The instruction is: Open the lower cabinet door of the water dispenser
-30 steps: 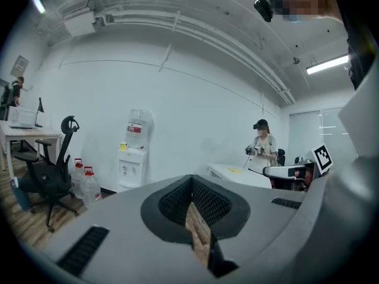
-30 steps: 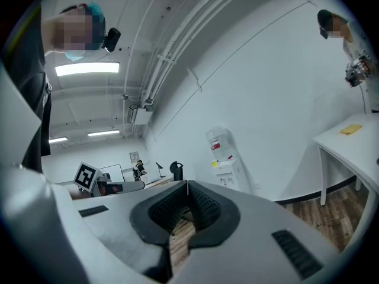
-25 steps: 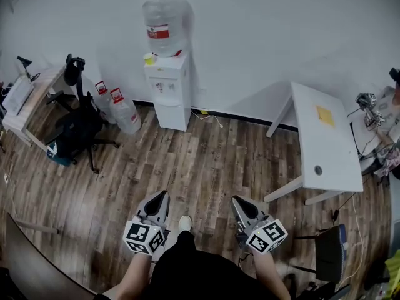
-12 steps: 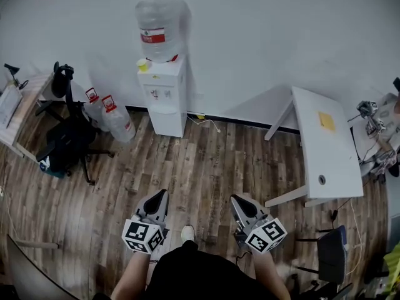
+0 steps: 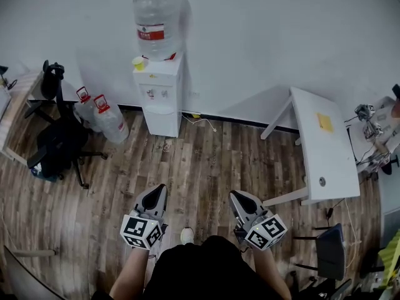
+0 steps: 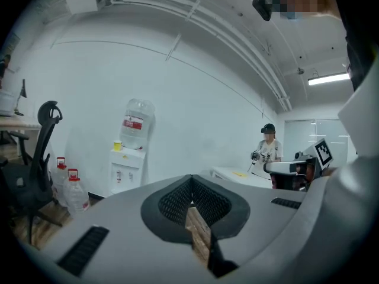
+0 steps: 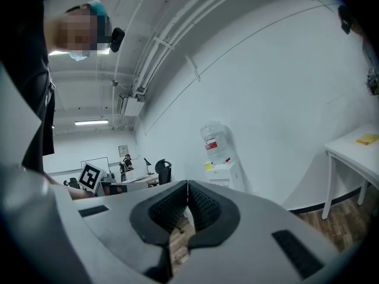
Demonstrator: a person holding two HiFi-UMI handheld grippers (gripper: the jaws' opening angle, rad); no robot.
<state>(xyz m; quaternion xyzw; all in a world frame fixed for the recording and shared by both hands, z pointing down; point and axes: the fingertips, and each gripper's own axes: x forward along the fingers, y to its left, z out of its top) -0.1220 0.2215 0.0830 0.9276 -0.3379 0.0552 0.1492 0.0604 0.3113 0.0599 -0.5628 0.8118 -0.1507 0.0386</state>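
Left claw and right claw, both closed and empty, hover over wood floor, water dispenser against white wall

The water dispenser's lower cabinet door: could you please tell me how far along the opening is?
Done: nothing yet; the lower cabinet door of the water dispenser looks shut. In hand: the left gripper and right gripper point toward it from across the floor, jaws together and empty. Left: reach the door, grip it, pull it open.
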